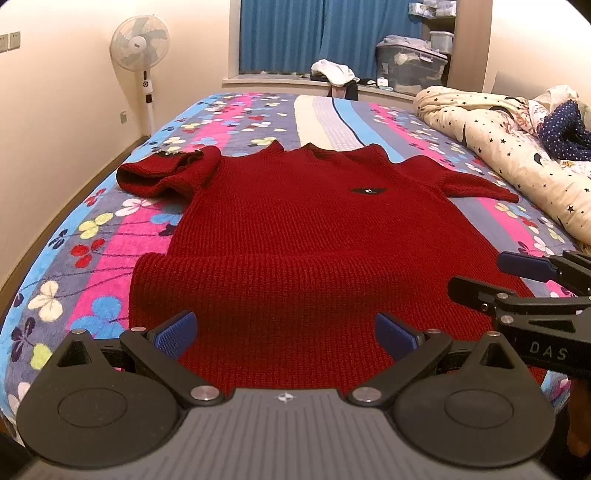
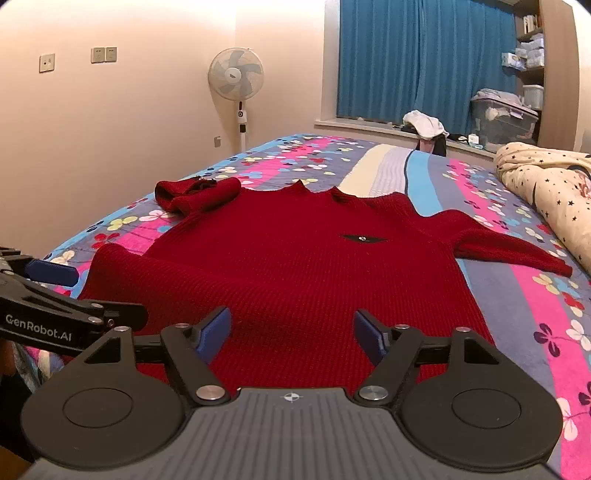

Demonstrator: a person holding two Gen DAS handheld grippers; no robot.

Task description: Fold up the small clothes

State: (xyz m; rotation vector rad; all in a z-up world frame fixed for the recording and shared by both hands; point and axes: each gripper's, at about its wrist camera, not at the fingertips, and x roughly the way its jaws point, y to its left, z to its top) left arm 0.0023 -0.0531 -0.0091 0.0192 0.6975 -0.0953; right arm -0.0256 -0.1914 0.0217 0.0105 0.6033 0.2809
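Across the flowery striped bedspread (image 1: 110, 236) a red knit sweater (image 1: 295, 236) is being laid out flat, front side up, with its long axis running straight away from both cameras: hem at the near edge of the bed, collar (image 1: 314, 149) pointing off toward the blue curtains (image 1: 295, 33). One sleeve (image 1: 162, 173), the left one as seen in both views, is being kept bunched up and folded in on itself next to the shoulder, while the other sleeve (image 1: 469, 181) is being stretched out sideways toward the star-print duvet (image 1: 491, 147). A small dark patch (image 1: 367, 191) is being shown on the chest.

Down at the hem, the left gripper (image 1: 286, 334) is being held over the knit with its blue pads (image 1: 175, 332) spread wide, nothing pinched, only sweater fabric seen in the gap. The right gripper (image 2: 291, 334) is being held just beside it, over the same hem, fingers also apart and not pressing on anything, though a bit narrower than the left's.

Further out, a standing fan (image 2: 236, 74) is being left against the wall, and storage bins (image 1: 410, 66) are being stacked by the window.
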